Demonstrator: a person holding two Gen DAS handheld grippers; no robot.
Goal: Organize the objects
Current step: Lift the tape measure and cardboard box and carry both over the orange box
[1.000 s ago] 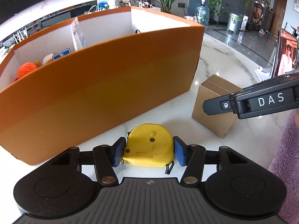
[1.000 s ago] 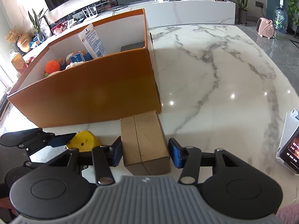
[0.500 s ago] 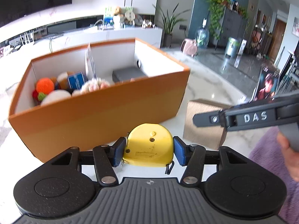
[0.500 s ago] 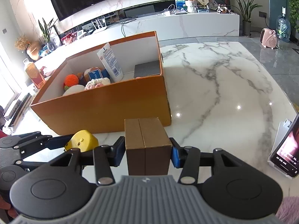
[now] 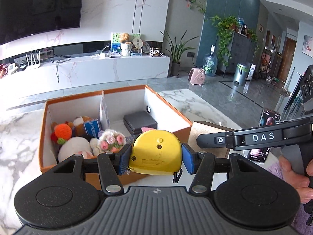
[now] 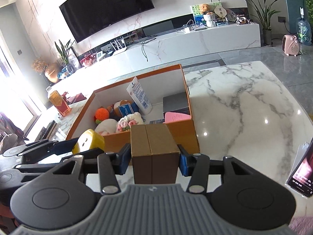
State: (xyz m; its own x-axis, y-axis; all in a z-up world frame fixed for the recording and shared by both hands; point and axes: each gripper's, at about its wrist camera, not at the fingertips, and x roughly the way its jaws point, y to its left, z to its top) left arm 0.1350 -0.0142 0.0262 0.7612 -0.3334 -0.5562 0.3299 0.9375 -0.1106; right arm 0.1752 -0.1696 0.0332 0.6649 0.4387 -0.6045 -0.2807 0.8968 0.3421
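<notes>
A yellow tape measure [image 5: 156, 150] is clamped between the blue pads of my left gripper [image 5: 156, 161], lifted in front of the orange storage box [image 5: 49, 168]. My right gripper [image 6: 154, 159] is shut on a brown cardboard box [image 6: 152, 141], held above the marble table [image 6: 244, 107] just before the orange box's [image 6: 182, 133] near wall. In the right wrist view the left gripper [image 6: 82, 148] with the tape measure [image 6: 89, 142] is at the left. In the left wrist view the right gripper's finger [image 5: 215, 140] crosses in front of the brown box [image 5: 207, 133].
The orange box holds an orange knitted toy [image 6: 101, 114], plush toys, a knitted bouquet [image 6: 130, 122], a white tube [image 6: 139, 96], a dark grey case [image 6: 175, 102] and a pink item [image 6: 175, 116]. A phone on a stand [image 6: 301, 168] stands at the table's right edge.
Both grippers have risen with the tape measure and the brown box, which left the table. The view now looks down into the orange box.
</notes>
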